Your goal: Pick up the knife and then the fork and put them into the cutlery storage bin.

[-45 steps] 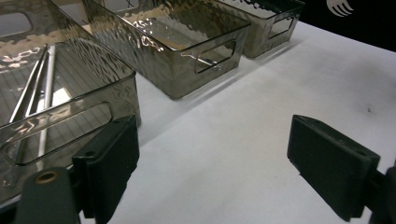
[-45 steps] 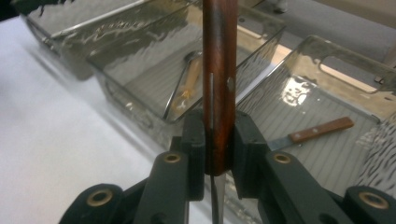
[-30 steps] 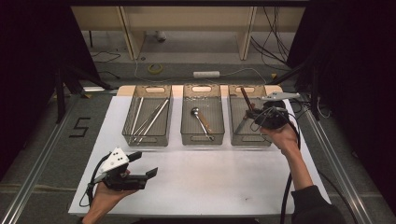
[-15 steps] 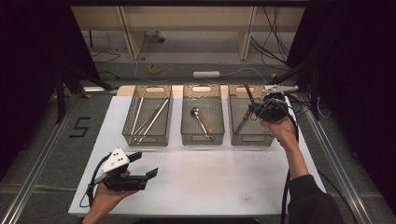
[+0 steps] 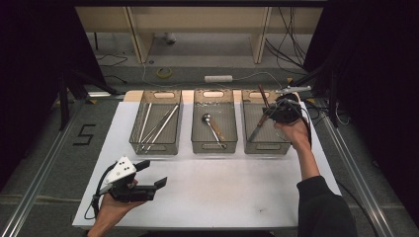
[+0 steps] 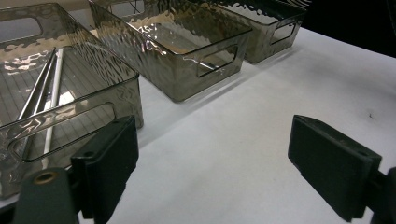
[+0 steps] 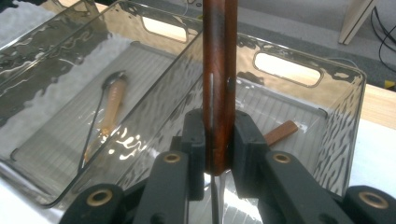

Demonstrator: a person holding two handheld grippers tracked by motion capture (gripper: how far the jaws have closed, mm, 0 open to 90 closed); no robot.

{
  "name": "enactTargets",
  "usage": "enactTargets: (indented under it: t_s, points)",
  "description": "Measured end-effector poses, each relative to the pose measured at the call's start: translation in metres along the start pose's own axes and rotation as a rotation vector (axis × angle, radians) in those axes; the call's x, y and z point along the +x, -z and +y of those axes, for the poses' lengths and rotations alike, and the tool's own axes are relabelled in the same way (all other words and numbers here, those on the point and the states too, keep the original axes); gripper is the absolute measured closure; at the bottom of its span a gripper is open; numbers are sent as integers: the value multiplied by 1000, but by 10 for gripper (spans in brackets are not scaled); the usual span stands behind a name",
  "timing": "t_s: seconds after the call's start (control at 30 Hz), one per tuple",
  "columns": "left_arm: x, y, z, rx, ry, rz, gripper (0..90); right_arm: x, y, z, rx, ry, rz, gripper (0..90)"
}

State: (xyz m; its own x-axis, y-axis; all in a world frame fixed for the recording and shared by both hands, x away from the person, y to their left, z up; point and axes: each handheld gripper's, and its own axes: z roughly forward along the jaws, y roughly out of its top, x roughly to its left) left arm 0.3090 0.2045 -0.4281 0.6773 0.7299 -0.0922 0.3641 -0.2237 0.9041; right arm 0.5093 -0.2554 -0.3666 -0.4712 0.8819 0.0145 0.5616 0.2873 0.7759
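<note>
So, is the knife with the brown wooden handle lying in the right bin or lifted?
Lifted. The right gripper is shut on the knife's brown wooden handle, holding it over the smoky transparent plastic right bin.

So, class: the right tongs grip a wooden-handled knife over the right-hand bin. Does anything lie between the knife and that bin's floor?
Nothing visible blocks it. The right tongs clamp the knife above the right bin. One brown-handled piece lies on the bin floor, off to the side.

high: above, looking forward-down, far | gripper views: low, close | shared: middle bin point(image 5: 214, 129) point(image 6: 187, 60) point(image 7: 60, 116)
</note>
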Motion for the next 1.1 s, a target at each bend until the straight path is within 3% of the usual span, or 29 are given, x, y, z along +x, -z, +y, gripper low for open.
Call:
enactTargets:
  t_s: [0.53,1.1]
  points:
    - [-1,0,0,2,0,-5,157,-5,-29,-1,56,-6,-56,780]
    - [0,0,1,-1,5,-14,157,-4,-45,-8,103,1,-73,780]
